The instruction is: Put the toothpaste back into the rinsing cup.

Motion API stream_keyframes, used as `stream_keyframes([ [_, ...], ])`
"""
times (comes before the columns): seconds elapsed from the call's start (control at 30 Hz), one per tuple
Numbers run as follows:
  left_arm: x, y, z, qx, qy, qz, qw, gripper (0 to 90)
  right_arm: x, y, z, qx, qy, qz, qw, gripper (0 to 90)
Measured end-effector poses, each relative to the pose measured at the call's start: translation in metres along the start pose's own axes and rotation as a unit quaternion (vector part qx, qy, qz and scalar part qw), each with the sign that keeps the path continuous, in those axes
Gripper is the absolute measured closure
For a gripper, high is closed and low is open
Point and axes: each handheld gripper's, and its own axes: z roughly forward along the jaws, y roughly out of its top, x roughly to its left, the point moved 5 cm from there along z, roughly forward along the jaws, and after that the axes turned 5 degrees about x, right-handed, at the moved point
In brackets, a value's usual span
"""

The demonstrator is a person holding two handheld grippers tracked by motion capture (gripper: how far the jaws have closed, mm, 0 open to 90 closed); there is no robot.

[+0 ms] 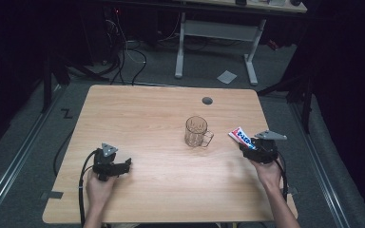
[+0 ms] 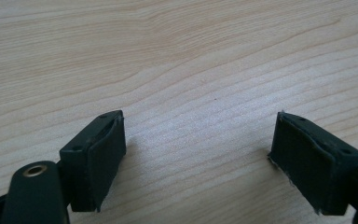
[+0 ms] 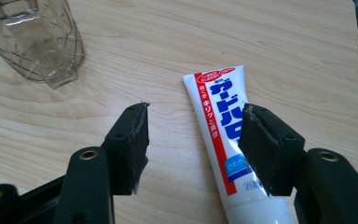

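A white toothpaste tube [image 3: 219, 126] with red and blue print lies flat on the wooden table [image 1: 152, 118], near its right edge [image 1: 241, 136]. My right gripper [image 3: 193, 144] is open just above it, the tube lying between the jaws close to the right one. A clear glass mug [image 1: 196, 131] with a handle stands upright mid-table, to the left of the tube [image 3: 32, 39]. My left gripper [image 1: 119, 167] rests low over bare wood at the front left, open [image 2: 198, 154], with nothing between its jaws.
A round grey cable port [image 1: 207, 100] sits in the tabletop at the back. Beyond the table stand a white desk frame [image 1: 216, 42] and floor cables [image 1: 128, 57]. Bare wood stretches between the two grippers.
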Motion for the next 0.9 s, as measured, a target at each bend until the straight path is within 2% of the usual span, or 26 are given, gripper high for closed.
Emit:
stream_keyframes([
  [0.17, 0.000, 0.000, 0.000, 0.000, 0.000, 0.000, 1.0000, 18.0, -0.007, 0.008, 0.005, 0.006, -0.006, -0.002, 1.0000, 41.2],
  [0.27, 0.000, 0.000, 0.000, 0.000, 0.000, 0.000, 1.0000, 18.0, -0.010, 0.012, 0.009, 0.019, -0.005, -0.002, 0.9998, 40.4],
  [0.37, 0.000, 0.000, 0.000, 0.000, 0.000, 0.000, 1.0000, 18.0, -0.011, 0.017, 0.011, 0.019, -0.009, -0.009, 0.9997, 40.5],
  [0.57, 0.000, 0.000, 0.000, 0.000, 0.000, 0.000, 1.0000, 18.0, -0.012, 0.026, 0.020, 0.036, -0.005, -0.015, 0.9992, 39.1],
  [0.63, 0.000, 0.000, 0.000, 0.000, 0.000, 0.000, 1.0000, 18.0, -0.013, 0.027, 0.025, 0.059, -0.004, -0.014, 0.9982, 37.7],
  [0.7, 0.000, 0.000, 0.000, 0.000, 0.001, 0.000, 1.0000, 17.9, -0.013, 0.029, 0.031, 0.074, -0.017, -0.025, 0.9968, 37.8],
  [0.8, 0.000, 0.000, 0.000, 0.000, 0.000, -0.001, 1.0000, 17.9, -0.013, 0.031, 0.036, 0.076, -0.021, -0.032, 0.9964, 36.7],
  [0.9, 0.000, 0.000, 0.000, -0.001, 0.001, -0.001, 1.0000, 17.9, -0.014, 0.031, 0.044, 0.096, -0.020, -0.029, 0.9947, 34.0],
])
